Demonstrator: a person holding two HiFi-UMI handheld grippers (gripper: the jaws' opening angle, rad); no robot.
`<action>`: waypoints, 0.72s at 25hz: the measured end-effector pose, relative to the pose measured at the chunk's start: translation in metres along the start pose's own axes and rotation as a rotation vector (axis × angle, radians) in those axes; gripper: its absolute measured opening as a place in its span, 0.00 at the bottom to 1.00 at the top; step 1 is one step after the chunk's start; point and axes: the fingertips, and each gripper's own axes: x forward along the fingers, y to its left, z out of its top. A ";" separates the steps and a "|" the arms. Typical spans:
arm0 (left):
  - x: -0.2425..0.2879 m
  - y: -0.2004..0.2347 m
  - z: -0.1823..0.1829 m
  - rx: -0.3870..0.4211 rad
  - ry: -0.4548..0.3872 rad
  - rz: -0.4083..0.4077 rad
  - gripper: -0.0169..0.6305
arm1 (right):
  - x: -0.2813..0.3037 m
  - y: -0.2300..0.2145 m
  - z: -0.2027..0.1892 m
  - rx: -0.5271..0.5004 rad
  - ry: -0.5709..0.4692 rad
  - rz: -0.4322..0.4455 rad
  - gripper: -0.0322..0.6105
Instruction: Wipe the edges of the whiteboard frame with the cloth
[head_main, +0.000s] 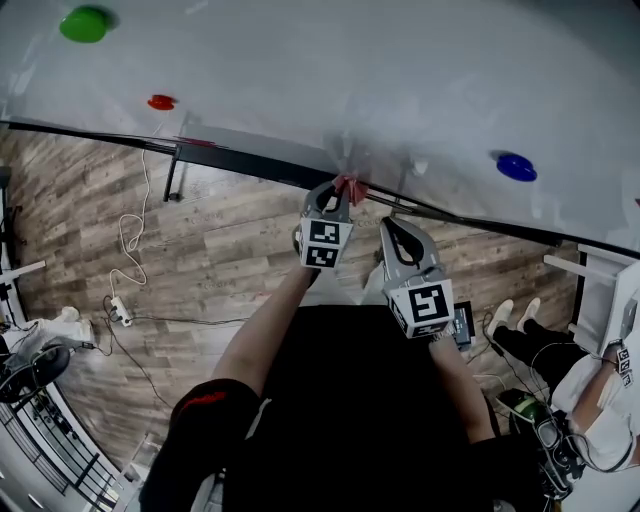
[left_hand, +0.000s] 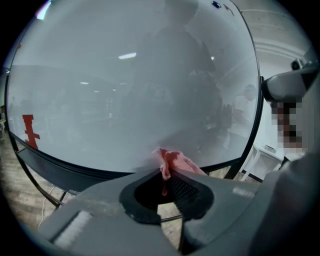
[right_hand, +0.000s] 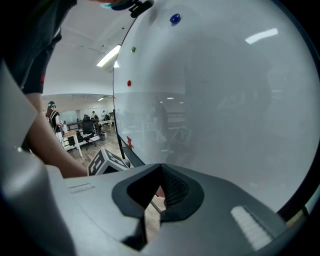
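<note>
Far left on the whiteboard (head_main: 300, 70): green magnet (head_main: 84, 23) up in the corner, red magnet (head_main: 160, 101) lower and to its right. The dark bottom frame (head_main: 250, 163) runs diagonally under them across the head view. Below it is wood floor (head_main: 220, 260) with a white cable (head_main: 130, 235) trailing down to a power strip (head_main: 121, 312).

Centre: left gripper (head_main: 338, 190) is up at the frame, jaws clamped on a pink cloth (head_main: 351, 186). Its own view confirms this: the jaw tips (left_hand: 166, 170) pinch the cloth (left_hand: 172, 161), and the bunched end pokes out past them. The cloth sits right at the lower frame edge, against the board. I can't tell if it presses the frame itself or the surface just above. A red mark (left_hand: 30, 131) shows low at the board's left end in that view.

Just right of it: right gripper (head_main: 393, 225) is a little below the frame, near the left one but not touching. Its jaws (right_hand: 160, 167) are closed tip to tip with nothing gripped. The left gripper's marker cube (right_hand: 107, 161) is visible past them.

Further right: blue magnet (head_main: 516, 166) on the board. At the far right edge a second person (head_main: 600, 390) sits on the floor.
</note>
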 end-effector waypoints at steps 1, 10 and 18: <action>0.000 0.002 -0.001 -0.002 0.001 -0.002 0.06 | 0.002 0.002 0.000 -0.001 -0.001 -0.001 0.05; -0.002 0.030 -0.001 -0.017 0.007 0.001 0.06 | 0.020 0.015 0.007 0.001 0.006 -0.017 0.05; -0.008 0.052 -0.001 -0.020 0.004 -0.002 0.06 | 0.033 0.029 0.009 0.005 0.009 -0.027 0.05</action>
